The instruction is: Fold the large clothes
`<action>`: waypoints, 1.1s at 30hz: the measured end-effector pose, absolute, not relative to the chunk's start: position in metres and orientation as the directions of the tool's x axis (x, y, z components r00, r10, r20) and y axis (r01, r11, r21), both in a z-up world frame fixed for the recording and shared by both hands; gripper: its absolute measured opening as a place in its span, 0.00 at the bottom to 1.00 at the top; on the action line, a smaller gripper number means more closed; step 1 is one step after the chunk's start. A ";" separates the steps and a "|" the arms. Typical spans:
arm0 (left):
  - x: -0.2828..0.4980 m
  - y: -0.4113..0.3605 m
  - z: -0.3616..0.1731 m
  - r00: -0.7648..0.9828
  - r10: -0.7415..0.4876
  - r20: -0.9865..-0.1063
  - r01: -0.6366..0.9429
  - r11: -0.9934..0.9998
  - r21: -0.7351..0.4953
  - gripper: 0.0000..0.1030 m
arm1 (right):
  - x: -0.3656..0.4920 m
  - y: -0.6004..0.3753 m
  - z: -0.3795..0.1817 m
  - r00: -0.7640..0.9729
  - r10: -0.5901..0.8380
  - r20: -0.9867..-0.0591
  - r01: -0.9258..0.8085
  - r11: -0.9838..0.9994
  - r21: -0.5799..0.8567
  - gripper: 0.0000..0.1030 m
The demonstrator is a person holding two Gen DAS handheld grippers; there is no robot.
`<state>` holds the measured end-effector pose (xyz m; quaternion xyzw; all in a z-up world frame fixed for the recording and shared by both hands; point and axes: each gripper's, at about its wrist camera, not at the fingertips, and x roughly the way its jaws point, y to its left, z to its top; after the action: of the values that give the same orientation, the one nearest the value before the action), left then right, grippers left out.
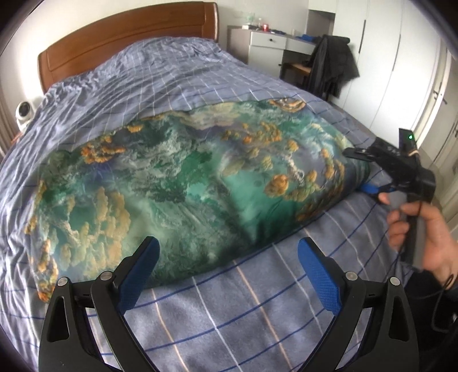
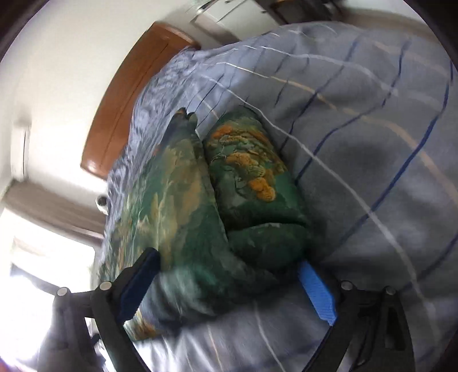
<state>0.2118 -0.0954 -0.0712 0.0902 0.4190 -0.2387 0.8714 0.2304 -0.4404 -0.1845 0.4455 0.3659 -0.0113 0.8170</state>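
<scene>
Where the left wrist view looks along the bed (image 1: 229, 314), the green printed garment (image 1: 183, 183) is seen spread flat across the checked cover, the left gripper (image 1: 229, 271) held spread with nothing between its pads, and the right gripper (image 1: 369, 171) met at the garment's far right end in a person's hand (image 1: 423, 229). In the blurred, tilted right wrist view alone, that end is shown bunched in folds between the right gripper's widely parted fingers (image 2: 315, 286); whether they press the cloth cannot be told.

Right wrist view is smeared all over, worst at the lower left, where the printed garment (image 2: 183, 217) turns to mush. In the left wrist view, the right gripper (image 1: 361, 171) tips vanish behind the cloth, and the desk clutter (image 1: 259, 26) is unreadable.
</scene>
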 end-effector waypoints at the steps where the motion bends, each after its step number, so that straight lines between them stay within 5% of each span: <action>1: 0.213 -0.096 -0.067 0.536 -0.340 -0.772 0.492 0.870 -0.042 0.95 | 0.231 -0.438 -0.184 0.737 0.288 -0.612 0.357 0.603 0.713 0.92; 3: 0.215 -0.096 -0.059 0.536 -0.351 -0.768 0.498 0.866 -0.048 0.95 | 0.228 -0.431 -0.175 0.749 0.229 -0.621 0.365 0.639 0.677 0.58; 6: 0.226 -0.102 -0.041 0.539 -0.364 -0.760 0.521 0.853 -0.039 0.95 | 0.219 -0.415 -0.149 0.790 0.165 -0.591 0.300 0.736 0.606 0.38; 10: 0.249 -0.126 -0.001 0.519 -0.430 -0.738 0.579 0.812 -0.066 0.95 | 0.210 -0.379 -0.106 0.835 0.090 -0.543 0.208 0.861 0.464 0.33; 17: 0.295 -0.166 0.048 0.221 -0.631 -0.744 0.643 0.667 -0.375 0.95 | 0.200 -0.273 -0.024 0.924 0.060 -0.379 -0.033 0.997 0.077 0.33; 23: 0.301 -0.151 0.056 0.236 -0.597 -0.767 0.613 0.704 -0.359 0.95 | 0.184 -0.178 -0.014 0.940 0.114 -0.322 -0.200 0.948 -0.249 0.33; 27: 0.300 -0.135 0.040 0.305 -0.460 -0.834 0.573 0.788 -0.225 0.94 | 0.175 -0.128 -0.023 0.941 0.151 -0.303 -0.273 0.870 -0.412 0.33; 28: 0.299 -0.133 0.035 0.323 -0.424 -0.846 0.563 0.805 -0.189 0.92 | 0.172 -0.118 -0.025 0.936 0.174 -0.307 -0.299 0.853 -0.429 0.33; 30: 0.302 -0.123 0.027 0.344 -0.389 -0.855 0.541 0.826 -0.158 0.51 | 0.170 -0.107 -0.027 0.928 0.203 -0.311 -0.331 0.833 -0.444 0.33; 33: 0.312 -0.102 0.022 0.311 -0.444 -0.840 0.514 0.822 -0.244 0.35 | 0.171 -0.107 -0.027 0.908 0.222 -0.354 -0.366 0.832 -0.416 0.43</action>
<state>0.3118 -0.1019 0.0224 0.0346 0.5068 -0.2959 0.8090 0.1710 -0.1072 -0.0269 -0.2442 0.1473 0.1553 0.9458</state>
